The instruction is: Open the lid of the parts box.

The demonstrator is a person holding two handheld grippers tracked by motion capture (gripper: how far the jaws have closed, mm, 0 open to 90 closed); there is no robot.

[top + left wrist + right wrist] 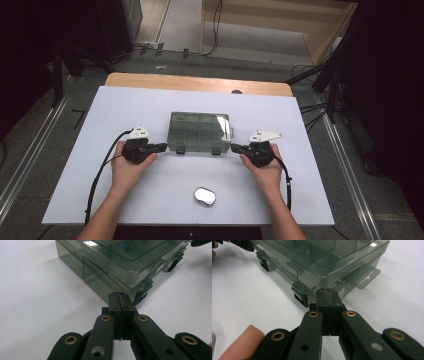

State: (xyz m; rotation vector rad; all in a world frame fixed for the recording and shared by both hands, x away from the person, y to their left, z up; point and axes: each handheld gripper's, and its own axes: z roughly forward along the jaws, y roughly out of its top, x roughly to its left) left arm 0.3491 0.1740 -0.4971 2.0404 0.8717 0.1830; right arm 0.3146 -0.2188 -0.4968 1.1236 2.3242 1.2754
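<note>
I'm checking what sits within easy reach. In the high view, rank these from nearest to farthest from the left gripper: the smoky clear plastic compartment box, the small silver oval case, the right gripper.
From the left gripper:
1. The smoky clear plastic compartment box, just beside its shut tips, at the table's middle.
2. The small silver oval case, on the near edge, toward the person.
3. The right gripper, past the box's far corner.

Both forearms are bare, each hand wrapped round a black gripper [161, 147] [234, 147] with brass-ringed linkage arms, a pale three-cornered plate on top, and a black cable trailing toward six o'clock.
</note>
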